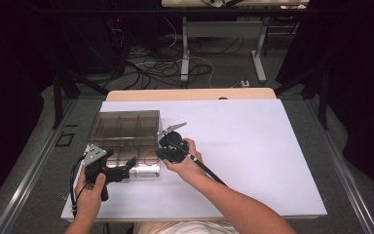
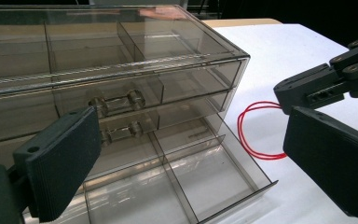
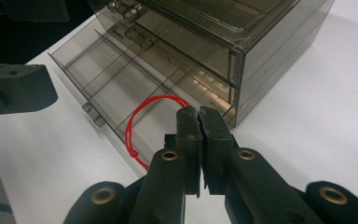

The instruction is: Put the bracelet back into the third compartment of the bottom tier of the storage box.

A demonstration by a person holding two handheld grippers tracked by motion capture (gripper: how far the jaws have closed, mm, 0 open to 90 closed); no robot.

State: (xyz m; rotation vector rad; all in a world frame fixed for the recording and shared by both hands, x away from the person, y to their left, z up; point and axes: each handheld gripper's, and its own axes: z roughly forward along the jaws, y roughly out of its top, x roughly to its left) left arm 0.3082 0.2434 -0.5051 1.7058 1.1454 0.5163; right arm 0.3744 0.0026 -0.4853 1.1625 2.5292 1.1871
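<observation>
At the left of the high view, the left gripper [image 1: 132,165] is held low over the white counter [image 1: 253,146], in front of the smoky clear plastic drawer cabinet [image 1: 126,124]. Its jaws stand wide apart and hold nothing; in the left gripper view they frame the cabinet's front without touching it. The cabinet's bottom drawer [image 2: 200,182] is pulled out toward the person, and its divided compartments look bare. The two drawers above it are pushed in, each with a clear bar handle.

Just right of the open drawer lies a loop of red string [image 3: 142,128], on the counter beside the drawer's side wall and close to the cabinet's corner. In the right gripper view the loop curves from the jaw tips out to a small knot on its near side.

The right gripper [image 3: 199,111] has its jaws pressed together, and the end of the red string meets them at the tips, apparently pinched there. In the high view the right hand [image 1: 187,163] holds this gripper at the cabinet's right front corner.
</observation>
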